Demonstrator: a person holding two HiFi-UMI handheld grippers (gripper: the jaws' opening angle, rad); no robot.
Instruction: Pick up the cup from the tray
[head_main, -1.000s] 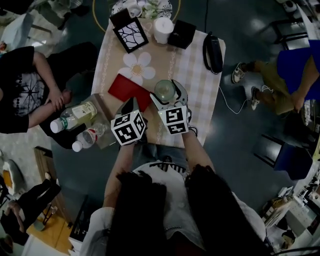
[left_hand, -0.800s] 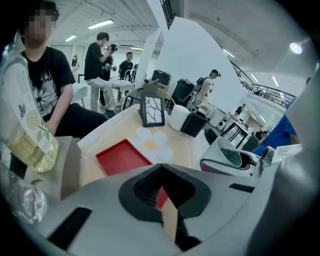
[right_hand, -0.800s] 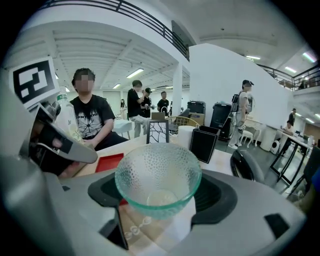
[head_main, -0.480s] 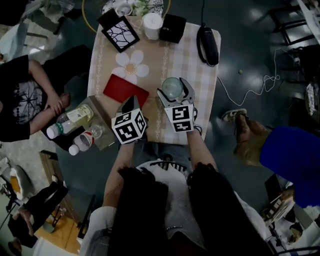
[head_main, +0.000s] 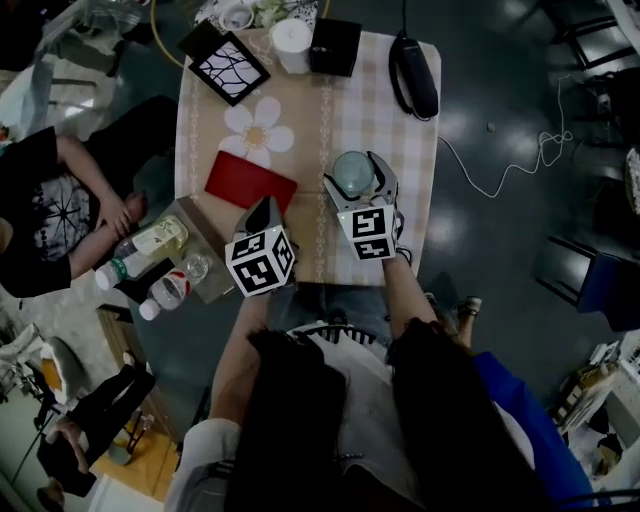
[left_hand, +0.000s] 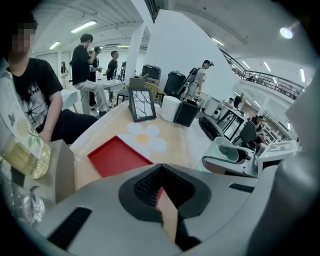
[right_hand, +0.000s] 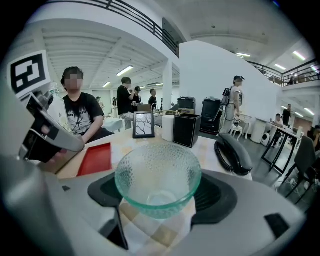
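Observation:
A clear, dimpled glass cup (head_main: 352, 172) sits between the jaws of my right gripper (head_main: 357, 174), over the checked cloth to the right of the empty red tray (head_main: 250, 182). In the right gripper view the cup (right_hand: 157, 170) fills the gap and both black pads press its sides, so my right gripper (right_hand: 160, 196) is shut on it. I cannot tell whether the cup touches the cloth. My left gripper (head_main: 262, 212) hovers at the tray's near edge, shut and holding nothing. In the left gripper view the left gripper (left_hand: 159, 172) points at the tray (left_hand: 117, 156).
A flower mat (head_main: 258, 130), a picture frame (head_main: 228, 68), a white cylinder (head_main: 291, 42), a black box (head_main: 335, 45) and a black phone (head_main: 413, 75) fill the table's far half. Bottles (head_main: 150, 245) lie on a box at the left, beside a seated person (head_main: 60, 210).
My right gripper has carried the cup to the right, away from the red tray, and slightly lower. The left gripper has shifted a little near the tray's edge.

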